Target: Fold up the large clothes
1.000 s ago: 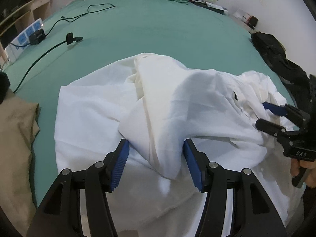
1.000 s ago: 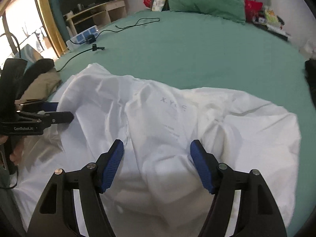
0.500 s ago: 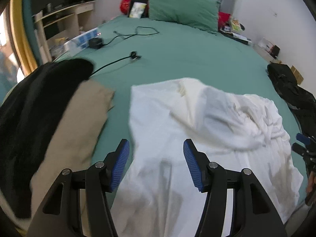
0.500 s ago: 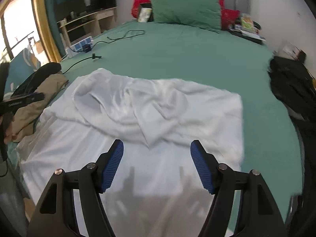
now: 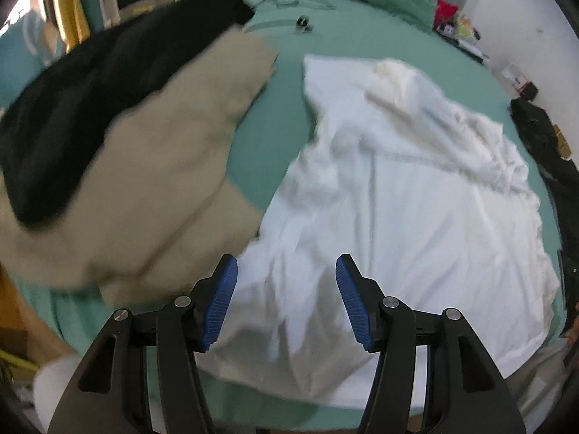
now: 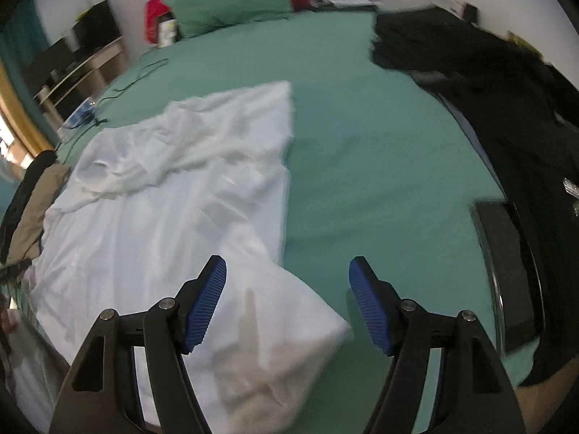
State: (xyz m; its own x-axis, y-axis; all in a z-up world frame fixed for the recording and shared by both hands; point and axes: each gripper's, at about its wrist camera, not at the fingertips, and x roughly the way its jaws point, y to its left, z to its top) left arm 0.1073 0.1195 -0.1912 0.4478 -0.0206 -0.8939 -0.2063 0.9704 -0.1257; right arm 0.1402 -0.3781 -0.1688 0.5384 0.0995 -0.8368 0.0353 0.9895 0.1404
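A large white garment (image 5: 405, 188) lies spread and wrinkled on the green bed (image 5: 347, 43). In the left wrist view my left gripper (image 5: 286, 282) hangs open above the garment's near left corner, with nothing between its blue pads. The right wrist view shows the same white garment (image 6: 173, 195) at the left. My right gripper (image 6: 287, 285) stands open over its near right corner and the bare green sheet (image 6: 380, 166), gripping nothing. Both views are blurred by motion.
A beige garment (image 5: 155, 166) and a black one (image 5: 87, 90) are piled left of the white garment. More black clothing (image 6: 488, 86) and a dark flat object (image 6: 506, 260) lie along the bed's right side. A green pillow (image 6: 231, 0), cables (image 6: 141, 72) and a desk (image 6: 79, 65) sit beyond.
Both grippers have pulled apart sideways, the left toward the pile of clothes and the right toward the bed's right side. The bunched white garment now lies spread out and flatter.
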